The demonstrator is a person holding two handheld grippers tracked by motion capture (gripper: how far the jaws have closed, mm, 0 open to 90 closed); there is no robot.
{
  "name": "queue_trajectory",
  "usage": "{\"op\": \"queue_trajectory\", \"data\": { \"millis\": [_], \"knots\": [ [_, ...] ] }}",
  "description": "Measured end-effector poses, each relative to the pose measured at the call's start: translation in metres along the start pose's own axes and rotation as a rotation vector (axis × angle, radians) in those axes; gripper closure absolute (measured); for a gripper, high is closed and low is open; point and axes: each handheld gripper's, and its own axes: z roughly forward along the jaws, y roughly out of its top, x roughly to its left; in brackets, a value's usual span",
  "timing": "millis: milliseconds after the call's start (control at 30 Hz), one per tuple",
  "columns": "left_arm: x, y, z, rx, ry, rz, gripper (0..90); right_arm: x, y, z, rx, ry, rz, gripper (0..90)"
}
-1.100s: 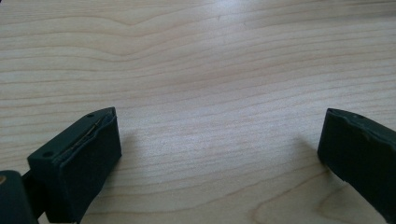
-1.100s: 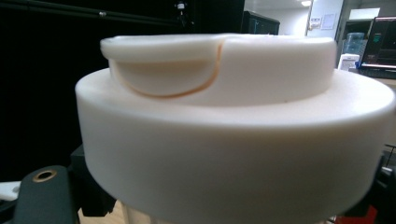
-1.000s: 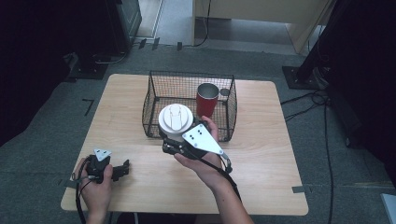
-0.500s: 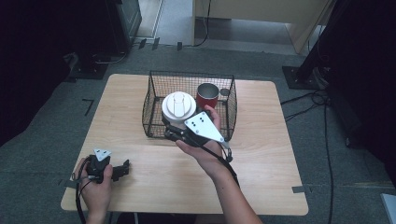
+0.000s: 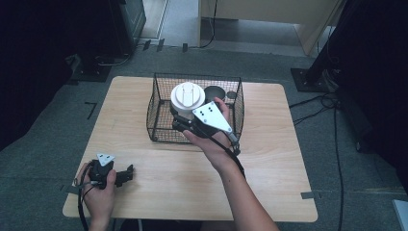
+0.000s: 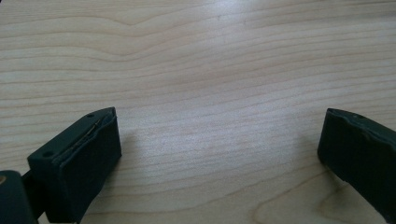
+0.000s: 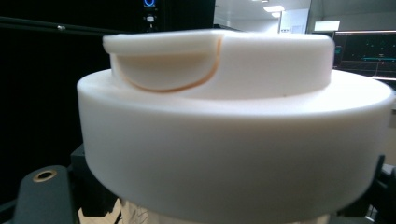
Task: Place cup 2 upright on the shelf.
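Gripping the white lidded paper cup (image 5: pixel 186 97) just under its broad plastic lid (image 7: pixel 233 130), the right gripper (image 5: pixel 182 121) had its jaws pinched on the cup wall and held it upright above the black wire basket (image 5: pixel 159 118), with a dark red mug (image 5: pixel 214 93) standing inside the basket just beyond the jaws. Such a cup would probably be light and thin-walled, so a hard squeeze could dent it or pop the lid; the stiffer band right below the lid rim looked the safest hold. The left gripper (image 5: pixel 126 174) rested well apart on the pale wooden worktop (image 6: pixel 210 70), its jaws spread and empty.
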Motion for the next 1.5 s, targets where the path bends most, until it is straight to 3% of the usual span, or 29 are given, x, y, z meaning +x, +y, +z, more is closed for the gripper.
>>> {"op": "queue_trajectory", "data": {
  "millis": [767,900,1067,1500],
  "knots": [
    [0.000,0.000,0.000,0.000,0.000,0.002,0.1,0.001,0.003,0.056,0.005,-0.015,0.002,15.8],
    [0.000,0.000,0.000,-0.001,0.001,0.001,0.1,0.002,-0.002,0.067,0.007,-0.021,-0.006,15.8],
    [0.000,0.000,0.000,-0.002,0.001,0.001,0.1,-0.001,-0.008,0.079,0.023,-0.041,0.020,15.8],
    [0.000,0.000,0.000,0.002,0.000,0.005,0.1,-0.013,-0.031,0.107,0.077,-0.104,0.005,15.8]
  ]
}}
